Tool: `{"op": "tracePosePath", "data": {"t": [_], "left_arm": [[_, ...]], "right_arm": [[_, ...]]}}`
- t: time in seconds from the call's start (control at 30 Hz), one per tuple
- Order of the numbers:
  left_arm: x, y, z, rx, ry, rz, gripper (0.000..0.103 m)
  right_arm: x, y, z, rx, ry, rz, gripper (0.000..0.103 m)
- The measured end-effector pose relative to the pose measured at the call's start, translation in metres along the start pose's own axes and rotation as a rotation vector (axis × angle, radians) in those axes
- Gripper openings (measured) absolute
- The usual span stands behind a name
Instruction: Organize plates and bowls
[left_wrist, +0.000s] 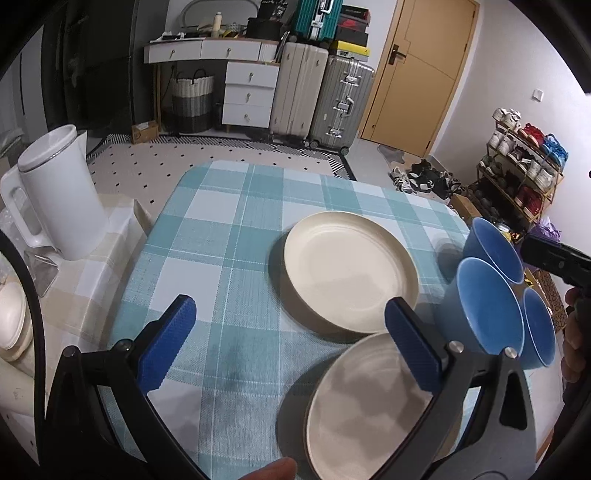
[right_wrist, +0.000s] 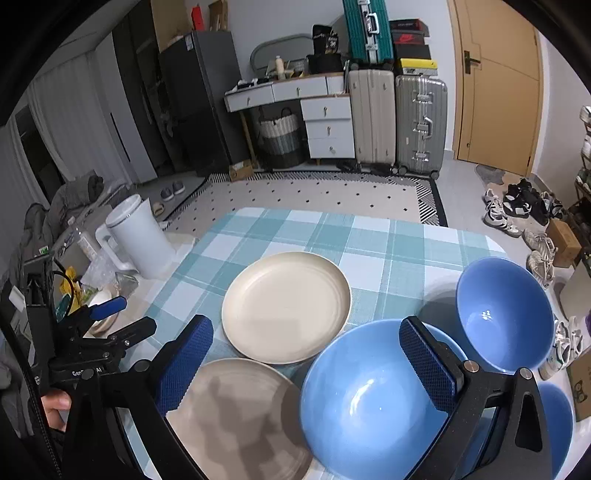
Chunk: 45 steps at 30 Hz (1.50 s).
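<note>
Two cream plates are lying flat on the checked tablecloth: the far plate is sitting mid-table, and the near plate is lying just beside it toward the person, their rims nearly touching. Three blue bowls are standing upright to the right: the near bowl, the far bowl and a third bowl largely hidden by the gripper frame. Nothing is stacked as yet.

The right gripper is hovering with its jaws spread wide and empty, one finger over the near bowl. The left gripper is likewise gaping and empty above the near plate's rim.

The step in hand appears to be the approach to a first pick. The next move probably calls for closing one finger inside and one outside a rim, then lifting clear before nesting like upon like. A white kettle is standing beyond the table's left edge.
</note>
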<state>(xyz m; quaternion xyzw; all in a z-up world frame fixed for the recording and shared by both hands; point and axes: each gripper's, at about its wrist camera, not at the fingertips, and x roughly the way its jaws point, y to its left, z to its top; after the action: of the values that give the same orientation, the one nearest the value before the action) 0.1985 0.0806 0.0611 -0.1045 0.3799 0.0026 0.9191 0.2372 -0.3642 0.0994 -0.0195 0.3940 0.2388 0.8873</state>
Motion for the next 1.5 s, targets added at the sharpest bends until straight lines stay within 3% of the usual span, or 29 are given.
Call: {"op": "tracePosePath", "data": {"t": [0.43, 0.57, 0.73, 0.9, 0.97, 1.1, 1.37, 1.5], "left_arm": [[0.057, 0.009, 0.014, -0.029, 0.069, 0.011, 0.102], [0.071, 0.012, 0.017, -0.04, 0.09, 0.004, 0.101], [0.089, 0.014, 0.02, -0.056, 0.116, -0.001, 0.091], [0.106, 0.014, 0.019, -0.066, 0.143, -0.034, 0.085], [0.114, 0.013, 0.019, -0.063, 0.154, -0.041, 0.081], [0.13, 0.011, 0.017, -0.067, 0.182, -0.045, 0.077], [0.157, 0.01, 0.011, -0.082, 0.227, -0.063, 0.07], [0.166, 0.01, 0.01, -0.078, 0.237, -0.066, 0.066]], "right_arm": [[0.074, -0.008, 0.021, -0.027, 0.15, -0.002, 0.102], [0.095, -0.011, 0.024, -0.033, 0.198, -0.01, 0.092], [0.12, -0.019, 0.027, -0.013, 0.262, -0.012, 0.08], [0.145, -0.029, 0.027, 0.006, 0.323, -0.008, 0.079], [0.154, -0.032, 0.027, 0.01, 0.349, -0.008, 0.073], [0.171, -0.035, 0.025, 0.011, 0.394, -0.011, 0.072], [0.198, -0.036, 0.022, -0.004, 0.47, -0.03, 0.055], [0.21, -0.042, 0.022, 0.011, 0.49, -0.053, 0.053]]}}
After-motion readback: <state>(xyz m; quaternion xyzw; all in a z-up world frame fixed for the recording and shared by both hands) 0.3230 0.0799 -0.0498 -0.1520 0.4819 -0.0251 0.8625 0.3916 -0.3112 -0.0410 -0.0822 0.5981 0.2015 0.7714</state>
